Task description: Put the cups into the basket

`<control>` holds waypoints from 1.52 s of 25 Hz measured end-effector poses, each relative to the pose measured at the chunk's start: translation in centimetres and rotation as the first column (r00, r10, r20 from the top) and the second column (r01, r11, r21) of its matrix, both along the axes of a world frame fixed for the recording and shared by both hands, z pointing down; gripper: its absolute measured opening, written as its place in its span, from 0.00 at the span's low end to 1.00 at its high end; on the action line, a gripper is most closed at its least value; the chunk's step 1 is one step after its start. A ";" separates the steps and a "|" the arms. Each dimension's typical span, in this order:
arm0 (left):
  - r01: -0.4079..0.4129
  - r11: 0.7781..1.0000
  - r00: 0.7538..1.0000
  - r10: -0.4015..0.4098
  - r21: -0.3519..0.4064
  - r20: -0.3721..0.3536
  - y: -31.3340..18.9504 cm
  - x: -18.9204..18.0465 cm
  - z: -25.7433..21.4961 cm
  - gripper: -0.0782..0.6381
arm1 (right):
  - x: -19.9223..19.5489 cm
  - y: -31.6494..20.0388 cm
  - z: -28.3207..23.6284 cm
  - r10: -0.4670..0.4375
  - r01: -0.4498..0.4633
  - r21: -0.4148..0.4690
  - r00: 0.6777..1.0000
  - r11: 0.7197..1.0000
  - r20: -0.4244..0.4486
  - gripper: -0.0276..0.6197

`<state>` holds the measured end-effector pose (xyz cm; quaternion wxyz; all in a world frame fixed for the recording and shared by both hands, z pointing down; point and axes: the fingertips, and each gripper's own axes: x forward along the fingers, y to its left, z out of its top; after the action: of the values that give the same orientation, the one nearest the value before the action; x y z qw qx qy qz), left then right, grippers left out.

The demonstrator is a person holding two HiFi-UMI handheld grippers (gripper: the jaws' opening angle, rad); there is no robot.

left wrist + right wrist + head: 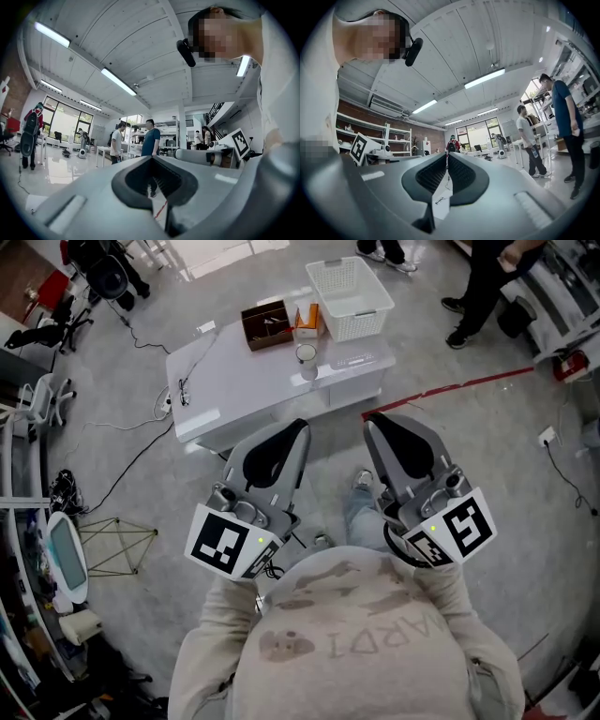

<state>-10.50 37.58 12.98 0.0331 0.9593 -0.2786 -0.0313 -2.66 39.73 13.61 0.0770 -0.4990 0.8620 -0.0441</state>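
While a person in a pale sweatshirt point(347, 643) stands on the grey floor, the left gripper point(298, 427) and the right gripper point(373, 420) are held side by side close to the chest at the centre of the head view, both pointing toward a white table point(253, 381) in the upper middle of the frame. Each gripper's own view shows its dark ribbed pads drawn together at the tips with nothing between them. The left gripper point(151, 158) frames only floor and standing people through the hollow behind its tips, and the right gripper point(446, 154) frames a strip of the table top.

The single cup point(306, 354) in view stands upright on the far half of the table, outside the basket point(361, 324) and just below its lower-left corner. Both grippers are well apart from it. The white basket sits at the table's upper-right end and looks empty from above.

To the basket's left lie an orange carton point(307, 320) and an open brown box point(266, 324). A pair of glasses point(183, 390) rests near the table's left edge. A red line point(450, 388) crosses the floor at right, and a bystander in dark clothes point(487, 287) stands at the upper right — partly cut off by the frame.
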 end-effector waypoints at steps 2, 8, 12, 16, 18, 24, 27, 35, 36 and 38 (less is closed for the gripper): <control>0.006 1.000 1.000 -0.006 0.000 0.000 -2.2 1.4 -0.2 0.11 | 1.3 -2.3 -0.2 -0.015 0.015 0.000 1.000 1.000 0.002 0.11; 0.064 0.998 0.998 -0.064 -0.017 -0.009 -8.7 5.8 -1.1 0.11 | 6.5 -9.1 -1.4 -0.068 0.069 -0.008 0.997 0.998 0.023 0.11; 0.081 0.996 0.996 -0.081 -0.023 -0.025 -12.4 8.6 -1.4 0.11 | 9.5 -12.3 -1.7 -0.085 0.085 -0.002 0.996 0.996 0.004 0.12; 0.111 0.994 0.992 -0.112 -0.026 -0.056 -15.1 10.8 -1.9 0.11 | 12.1 -14.5 -0.7 -0.110 0.110 -0.020 0.994 0.994 0.013 0.12; 0.135 0.990 0.990 -0.136 -0.028 -0.044 -16.0 11.0 -1.7 0.11 | 12.6 -15.9 -0.3 -0.123 0.124 -0.027 0.992 0.992 0.028 0.13; 0.182 0.982 0.983 -0.182 -0.054 0.008 -18.8 9.6 0.2 0.11 | 12.2 -18.5 1.4 -0.141 0.145 -0.056 0.988 0.988 0.064 0.13; 0.162 0.985 0.987 -0.163 -0.055 -0.012 -20.5 9.4 0.6 0.11 | 12.2 -19.8 1.5 -0.105 0.108 -0.053 0.993 0.993 0.061 0.12; 0.039 0.997 0.999 -0.040 -0.064 -0.012 -27.3 8.2 1.7 0.11 | 10.4 -25.6 2.1 0.015 -0.012 -0.083 0.999 0.996 0.040 0.12; 0.025 0.998 1.000 -0.026 -0.064 -0.009 -28.2 7.8 1.6 0.11 | 9.9 -26.6 2.1 0.022 -0.019 -0.086 0.999 0.996 0.041 0.12; 0.001 0.998 1.000 -0.001 -0.057 0.004 -29.8 6.9 1.5 0.11 | 8.5 -28.5 1.9 0.028 -0.024 -0.092 0.999 0.995 0.039 0.12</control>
<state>-3.62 7.76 14.52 0.0600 0.9579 -0.2799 -0.0214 5.87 11.25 15.54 0.0721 -0.5122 0.8508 -0.0925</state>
